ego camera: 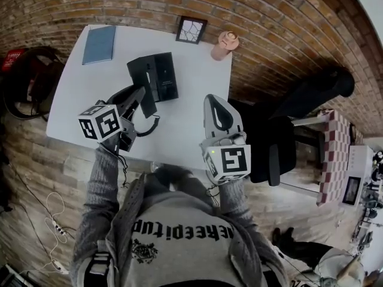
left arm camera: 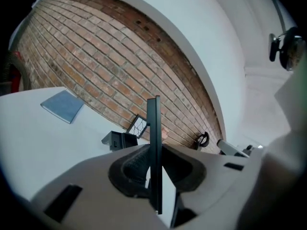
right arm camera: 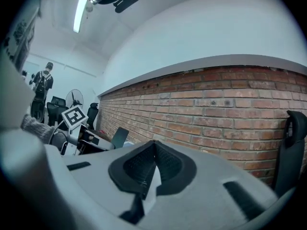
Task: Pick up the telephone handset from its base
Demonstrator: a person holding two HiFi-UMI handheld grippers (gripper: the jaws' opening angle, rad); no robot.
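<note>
Where brick wall (ego camera: 269, 17) backs it, white table (ego camera: 191, 82), telephone base (ego camera: 161, 76), blue notebook (ego camera: 99, 44)

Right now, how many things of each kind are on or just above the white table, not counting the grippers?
blue book: 1
picture frame: 1
pinkish cup: 1
telephone base: 1
handset: 1, held off the base in the left gripper
Total: 5
</note>
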